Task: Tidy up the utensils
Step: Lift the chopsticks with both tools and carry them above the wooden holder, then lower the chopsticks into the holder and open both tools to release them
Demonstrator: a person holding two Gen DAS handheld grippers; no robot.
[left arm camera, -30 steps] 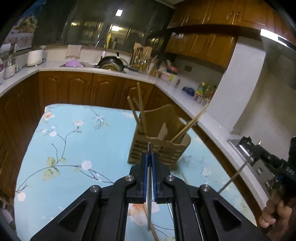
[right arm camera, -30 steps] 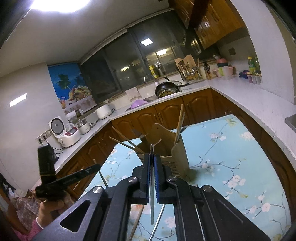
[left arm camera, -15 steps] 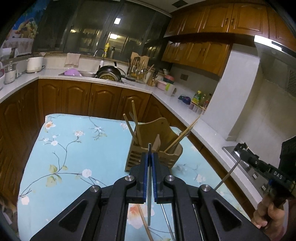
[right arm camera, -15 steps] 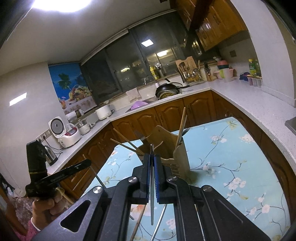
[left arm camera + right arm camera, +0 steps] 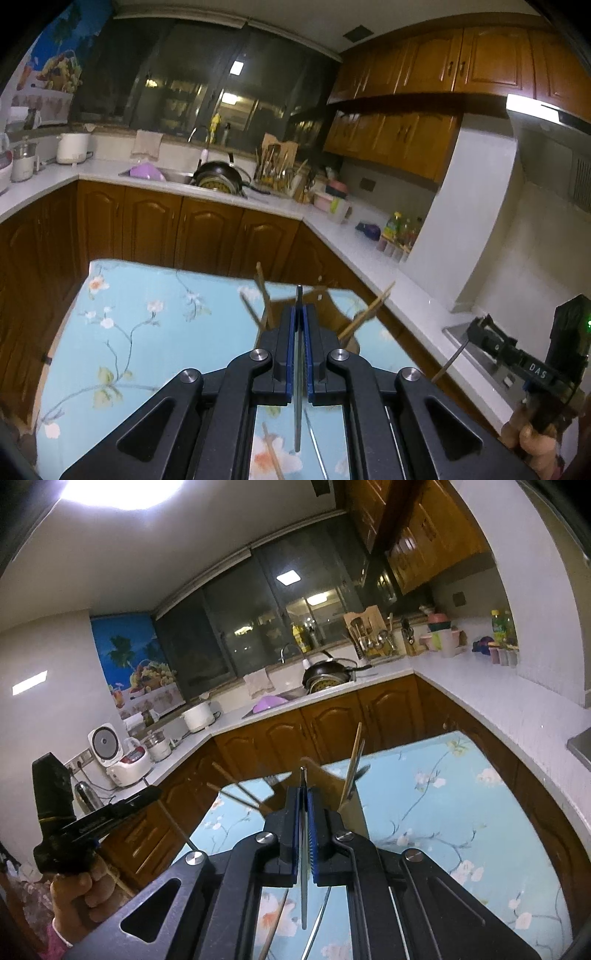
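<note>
Each gripper, left (image 5: pixel 300 314) and right (image 5: pixel 303 797), has its jaws clamped on one thin metal chopstick, aimed toward the wooden utensil holder (image 5: pixel 351 812) at 12 o'clock on the surface (image 5: pixel 147 332), presumably for insertion.

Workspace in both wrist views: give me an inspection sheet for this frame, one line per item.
Surface: table under a light-blue floral cloth.
Job's things: wooden utensil holder with chopsticks leaning out; loose chopsticks on the cloth below the grippers.
Clutter: nothing seen on the table besides these.
Grippers: left gripper shut on a thin metal chopstick; right gripper shut on a thin metal rod.
Cables: nothing seen.
Surroundings: white counter, sink with pan, rice cooker, wooden cabinets.
</note>
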